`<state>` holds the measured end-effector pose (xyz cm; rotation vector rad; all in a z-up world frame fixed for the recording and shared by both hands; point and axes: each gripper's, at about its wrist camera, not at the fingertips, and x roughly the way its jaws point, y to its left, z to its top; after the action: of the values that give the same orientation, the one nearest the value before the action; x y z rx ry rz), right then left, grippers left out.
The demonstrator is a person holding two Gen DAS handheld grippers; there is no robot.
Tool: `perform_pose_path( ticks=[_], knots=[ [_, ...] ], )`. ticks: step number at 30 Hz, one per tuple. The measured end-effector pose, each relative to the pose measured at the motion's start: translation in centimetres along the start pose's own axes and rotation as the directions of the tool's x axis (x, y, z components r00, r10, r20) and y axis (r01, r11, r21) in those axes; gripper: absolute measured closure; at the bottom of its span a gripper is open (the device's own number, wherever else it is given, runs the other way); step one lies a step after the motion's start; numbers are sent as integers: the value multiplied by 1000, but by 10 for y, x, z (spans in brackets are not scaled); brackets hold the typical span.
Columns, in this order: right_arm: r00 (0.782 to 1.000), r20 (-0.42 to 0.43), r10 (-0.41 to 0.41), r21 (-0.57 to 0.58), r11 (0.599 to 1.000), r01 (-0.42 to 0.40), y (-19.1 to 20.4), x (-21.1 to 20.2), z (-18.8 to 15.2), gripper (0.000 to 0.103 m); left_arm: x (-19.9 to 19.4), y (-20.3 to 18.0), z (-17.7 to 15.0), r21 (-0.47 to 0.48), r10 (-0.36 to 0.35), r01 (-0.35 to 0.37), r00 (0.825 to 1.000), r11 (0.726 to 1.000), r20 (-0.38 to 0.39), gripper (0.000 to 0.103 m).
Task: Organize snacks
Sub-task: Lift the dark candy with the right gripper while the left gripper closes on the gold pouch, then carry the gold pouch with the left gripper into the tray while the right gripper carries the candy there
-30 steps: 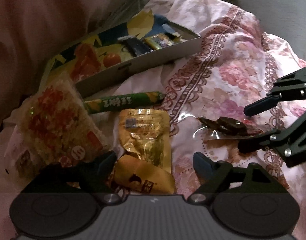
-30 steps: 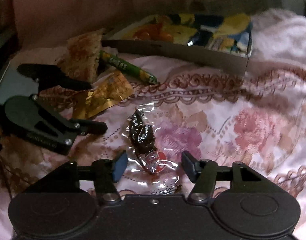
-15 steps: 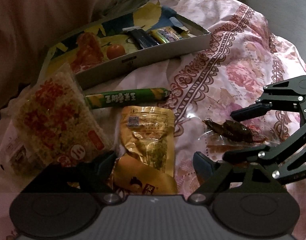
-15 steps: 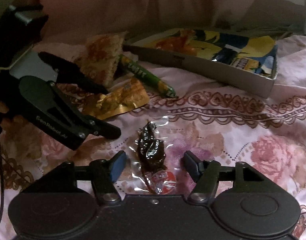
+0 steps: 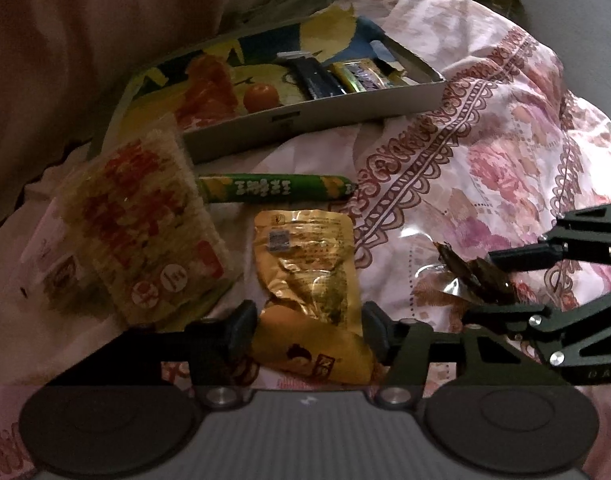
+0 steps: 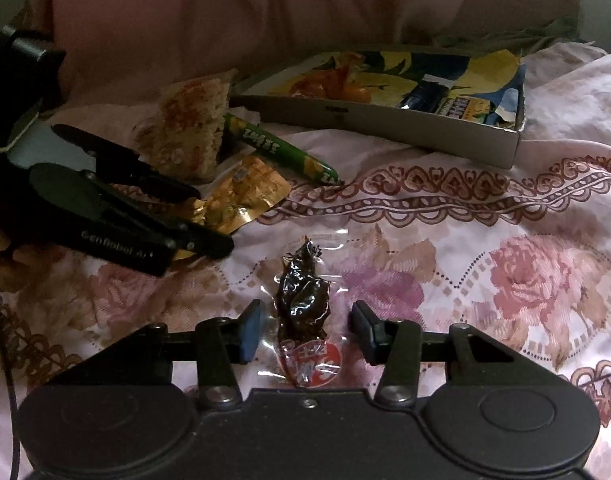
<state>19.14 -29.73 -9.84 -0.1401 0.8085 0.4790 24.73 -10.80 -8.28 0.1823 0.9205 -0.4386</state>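
On a flowered bedsheet (image 6: 485, 240) lie several snacks in front of a shallow cardboard box (image 5: 317, 120) that holds a few small packets at its right end. The left gripper (image 5: 309, 326) is closing its jaws on a yellow packet (image 5: 313, 352); both pads sit at the packet's edges, and a gold foil pouch (image 5: 305, 256) lies just beyond it. A green stick-shaped snack (image 5: 273, 188) rests between the pouch and the box, with a block of crisped rice in clear wrap (image 5: 141, 224) to its left. The right gripper (image 6: 307, 330) is also closing its jaws, a dark snack in clear wrap (image 6: 301, 296) lying between the pads, which stand apart from it on both sides.
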Motion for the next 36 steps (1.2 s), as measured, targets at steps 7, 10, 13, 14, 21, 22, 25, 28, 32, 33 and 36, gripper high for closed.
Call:
perform_pose_path(
  ticks=[7,10,13,14,21,22,25,28,32,33,36],
  knots=[
    [1000,8,-21,14,1000,21,3,4,0,53,9,4,5,-61,4,-5,1000,998,-11,40],
    [999,13,-33,23,999,32,4,5,0,54,8,3,4,-54,9,-10,1000,998,-8,43],
    [999,17,-44,28,999,44,6,4,-1,54,4,2,2,-62,9,-9,1000,998,-4,44],
    [999,17,-48,28,998,48,7,4,-1,54,3,2,2,-67,8,-9,1000,998,-4,44],
    [998,36,-60,31,998,59,12,-1,-1,54,-12,-1,-2,-104,-7,8,1000,995,8,45],
    [997,42,-60,32,998,58,12,-3,-1,54,-16,-1,-3,-110,-9,11,1000,994,16,45],
    [996,63,-64,31,998,62,15,-10,1,54,-24,-6,-4,-103,-1,5,999,995,43,45],
    [993,87,-80,35,996,77,16,-16,2,54,-32,-10,-2,-98,7,0,998,995,67,45],
    [987,127,-103,70,993,95,12,-25,6,54,-41,-14,6,-87,14,-4,994,996,106,45],
    [984,140,-108,83,992,97,11,-27,7,54,-43,-15,9,-82,15,-6,993,997,118,44],
    [974,187,-132,106,988,113,8,-34,13,54,-48,-16,24,-84,18,-5,988,996,151,44]
  ],
)
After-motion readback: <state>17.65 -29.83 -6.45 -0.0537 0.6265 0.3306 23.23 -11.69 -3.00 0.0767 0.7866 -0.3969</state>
